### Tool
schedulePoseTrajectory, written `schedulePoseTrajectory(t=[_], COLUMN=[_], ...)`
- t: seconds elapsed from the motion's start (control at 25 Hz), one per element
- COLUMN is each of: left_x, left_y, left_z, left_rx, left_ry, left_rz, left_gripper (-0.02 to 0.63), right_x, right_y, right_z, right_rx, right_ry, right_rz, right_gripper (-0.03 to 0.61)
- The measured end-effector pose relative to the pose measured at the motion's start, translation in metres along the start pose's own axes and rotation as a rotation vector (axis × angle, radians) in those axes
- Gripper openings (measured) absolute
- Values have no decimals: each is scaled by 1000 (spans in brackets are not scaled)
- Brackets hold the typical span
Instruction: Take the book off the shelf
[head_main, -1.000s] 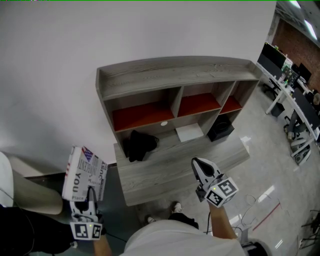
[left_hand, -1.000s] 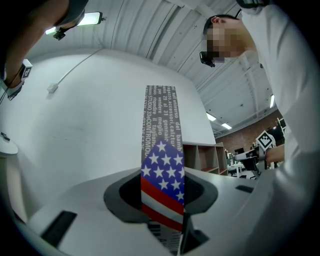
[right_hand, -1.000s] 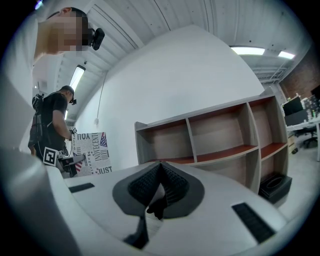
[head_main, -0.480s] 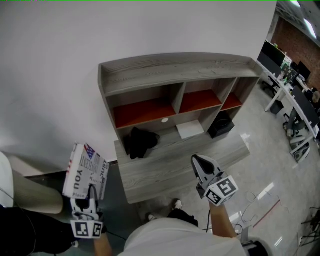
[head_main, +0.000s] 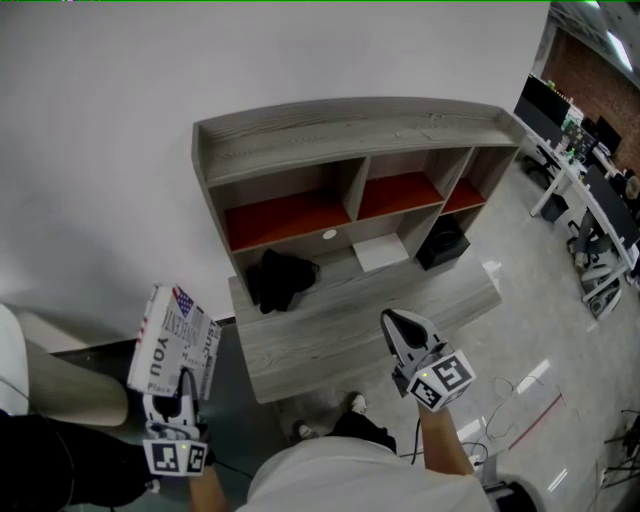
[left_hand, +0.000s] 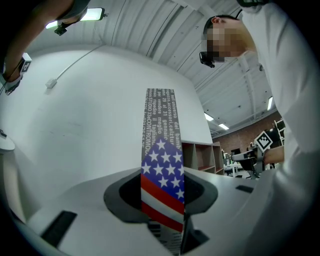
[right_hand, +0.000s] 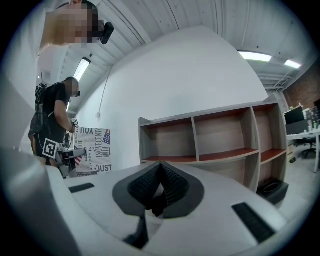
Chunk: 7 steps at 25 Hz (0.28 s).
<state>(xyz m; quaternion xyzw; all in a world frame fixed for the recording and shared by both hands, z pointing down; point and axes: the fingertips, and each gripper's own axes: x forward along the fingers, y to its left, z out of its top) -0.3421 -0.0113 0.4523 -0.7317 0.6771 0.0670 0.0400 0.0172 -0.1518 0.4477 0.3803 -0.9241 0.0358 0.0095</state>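
Since nothing has shifted over the last second, we keep the book pinched upright in the left tongs, well clear of the shelf; right tongs pressed together, empty. Removal looks done.

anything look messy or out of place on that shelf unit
A black cloth lies crumpled on the lower ledge of the shelf, left of a flat white sheet. It looks dropped, not placed. Nothing looks damaged or spilled.
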Motion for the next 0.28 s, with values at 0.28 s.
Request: schedulePoseTrajectory(t=[0.28], left_x=[-1], left_y=[1], left_z=[-2], left_rx=[0], left_ry=[11], left_rz=[3], left_gripper=[163], right_x=[-1], right_y=[2], right_z=[-3], right_rx=[2], right_ry=[6], right_rz=[-1], right_gripper=[21])
